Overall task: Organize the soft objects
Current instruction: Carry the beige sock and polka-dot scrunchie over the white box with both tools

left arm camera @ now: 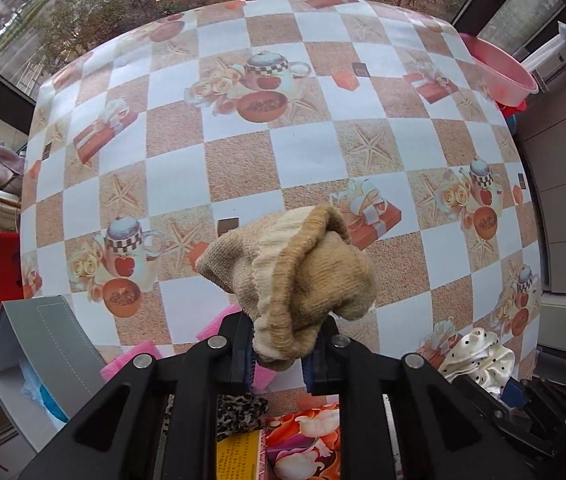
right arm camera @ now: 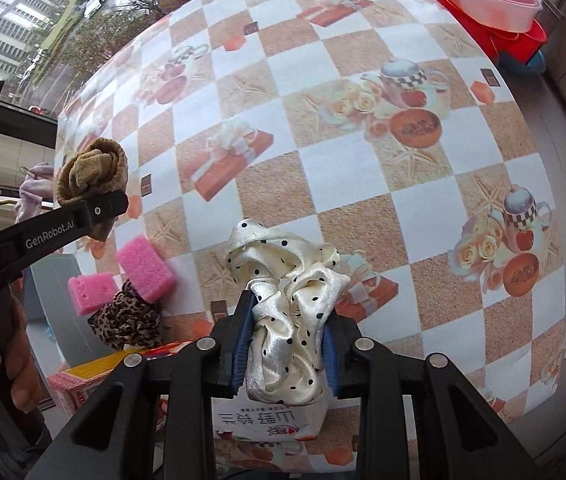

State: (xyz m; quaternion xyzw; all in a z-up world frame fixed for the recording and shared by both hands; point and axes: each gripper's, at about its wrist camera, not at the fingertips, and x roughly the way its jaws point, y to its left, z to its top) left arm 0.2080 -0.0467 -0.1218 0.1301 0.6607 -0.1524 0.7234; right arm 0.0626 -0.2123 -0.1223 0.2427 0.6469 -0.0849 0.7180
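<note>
Sock (left arm camera: 295, 276) pinched in left gripper (left arm camera: 283, 354), scrunchie (right arm camera: 287, 316) in right gripper (right arm camera: 287, 344)

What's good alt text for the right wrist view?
The right gripper clamps a cream polka-dot scrunchie above a checkered tablecloth. At left, the left gripper holds a rolled tan sock above two pink sponges and a leopard-print scrunchie.

Home, upper-floor room: printed checkered tablecloth (left arm camera: 243, 160), stacked plastic basins (right arm camera: 491, 4), window (left arm camera: 123, 0) overlooking trees and parked cars.
</note>
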